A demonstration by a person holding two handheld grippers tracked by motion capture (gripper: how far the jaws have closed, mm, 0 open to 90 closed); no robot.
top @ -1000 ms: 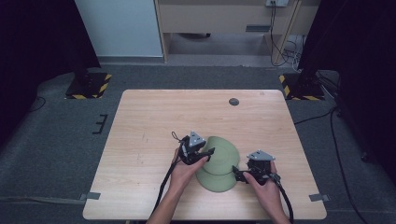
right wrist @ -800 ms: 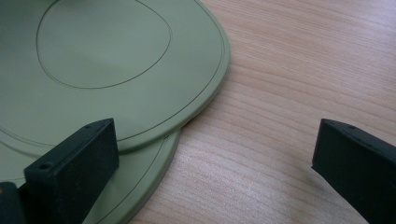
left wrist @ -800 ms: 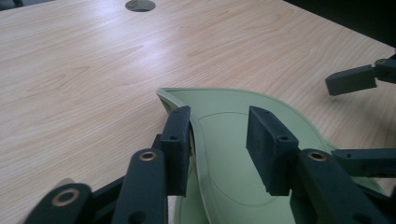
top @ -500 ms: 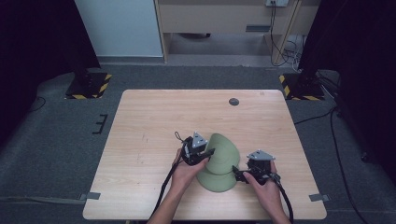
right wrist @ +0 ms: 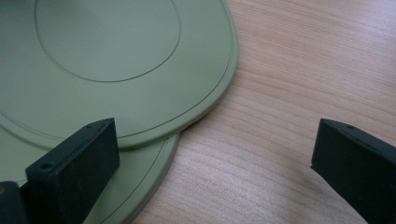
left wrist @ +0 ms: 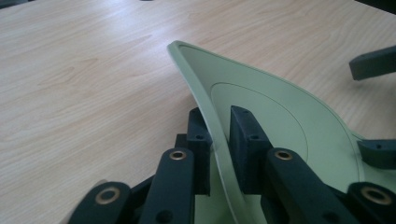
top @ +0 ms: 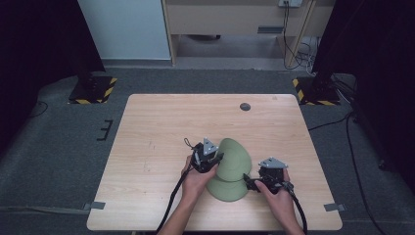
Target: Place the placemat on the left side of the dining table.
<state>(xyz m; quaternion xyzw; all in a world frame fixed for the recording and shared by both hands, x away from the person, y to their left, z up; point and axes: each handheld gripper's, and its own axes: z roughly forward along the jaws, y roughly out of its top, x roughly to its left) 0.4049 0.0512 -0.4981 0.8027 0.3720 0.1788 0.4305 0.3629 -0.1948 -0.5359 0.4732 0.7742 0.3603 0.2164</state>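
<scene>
- On the light wooden table [top: 156,147] we have two flat, round, sage-green flexible mats stacked near the front edge, between our hands.
- The upper green mat [top: 234,157] is now tipped up far more steeply than half a second ago: its left rim has risen off the lower green mat [top: 226,190], which lies flat on the wood as before.
- Our left gripper [top: 207,157] is clamped on that raised rim; in the left gripper view the rim [left wrist: 219,140] runs pinched between the two black jaws, and the mat curves away under its own weight.
- Our right gripper [top: 254,183] sits at the stack's right edge, its jaws wide apart and holding nothing, one of its pads [right wrist: 74,163] over the mats.
- We judge the peel to be well under way, so the right gripper could pin the lower mat.
</scene>
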